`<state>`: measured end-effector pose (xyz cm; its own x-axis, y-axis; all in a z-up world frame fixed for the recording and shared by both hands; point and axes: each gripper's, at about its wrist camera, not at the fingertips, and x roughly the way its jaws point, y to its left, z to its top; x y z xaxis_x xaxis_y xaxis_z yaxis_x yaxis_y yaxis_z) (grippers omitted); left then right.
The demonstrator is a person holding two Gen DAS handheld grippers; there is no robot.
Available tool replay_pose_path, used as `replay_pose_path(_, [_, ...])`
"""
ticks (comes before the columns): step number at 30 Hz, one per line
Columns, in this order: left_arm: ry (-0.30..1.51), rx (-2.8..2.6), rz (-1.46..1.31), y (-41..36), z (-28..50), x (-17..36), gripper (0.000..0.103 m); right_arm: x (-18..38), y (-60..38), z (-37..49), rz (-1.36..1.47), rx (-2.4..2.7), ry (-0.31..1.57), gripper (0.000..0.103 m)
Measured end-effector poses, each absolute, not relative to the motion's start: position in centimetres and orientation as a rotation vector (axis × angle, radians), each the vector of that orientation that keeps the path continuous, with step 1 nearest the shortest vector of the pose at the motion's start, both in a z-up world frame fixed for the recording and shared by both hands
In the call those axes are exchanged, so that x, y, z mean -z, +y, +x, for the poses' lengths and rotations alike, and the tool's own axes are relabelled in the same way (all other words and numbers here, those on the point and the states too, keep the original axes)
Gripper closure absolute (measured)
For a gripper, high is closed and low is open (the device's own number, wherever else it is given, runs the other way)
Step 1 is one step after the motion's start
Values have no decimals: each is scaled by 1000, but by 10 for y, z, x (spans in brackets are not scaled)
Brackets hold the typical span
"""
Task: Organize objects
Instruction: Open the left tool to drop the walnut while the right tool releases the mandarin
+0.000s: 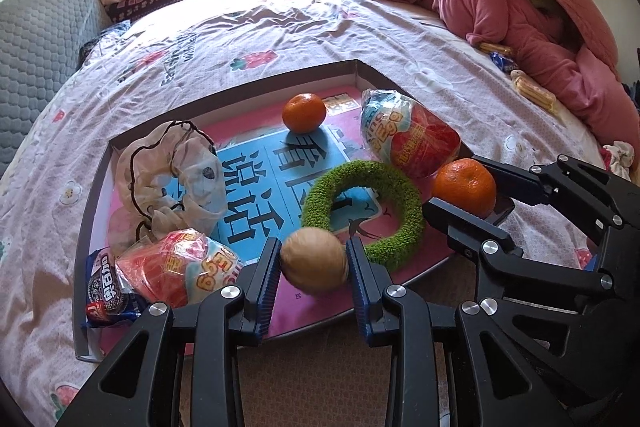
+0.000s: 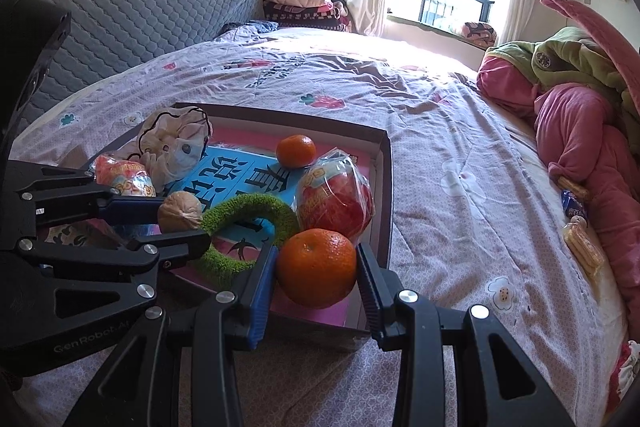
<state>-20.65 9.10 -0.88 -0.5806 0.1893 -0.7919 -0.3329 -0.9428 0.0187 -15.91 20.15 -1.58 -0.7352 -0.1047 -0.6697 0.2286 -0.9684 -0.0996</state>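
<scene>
Left gripper (image 1: 313, 267) jaws grasping walnut (image 1: 313, 258), seam sideways, right gripper (image 2: 316, 269) jaws grasping mandarin (image 2: 317, 267)

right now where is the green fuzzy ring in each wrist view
Left wrist view: the green fuzzy ring lies right of centre in the tray, just beyond the walnut.
Right wrist view: the ring sits lower centre-left, between the walnut and the held orange.
Shared landmark: the loose orange at the tray's far side.

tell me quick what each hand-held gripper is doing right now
Left hand-held gripper: closed on a walnut, above the near edge of the tray.
Right hand-held gripper: closed on an orange.
</scene>
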Motion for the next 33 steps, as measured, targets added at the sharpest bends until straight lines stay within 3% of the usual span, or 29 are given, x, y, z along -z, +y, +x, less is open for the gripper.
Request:
replay_pose_path(20, [203,-2544,-1261,86,-205,7,69,10,211,-154,1026,2807,218,63])
replay_pose_path(33, [183,-2551,-1252,81,-198,-1,55,-4,219,-141,939,2850,99,56])
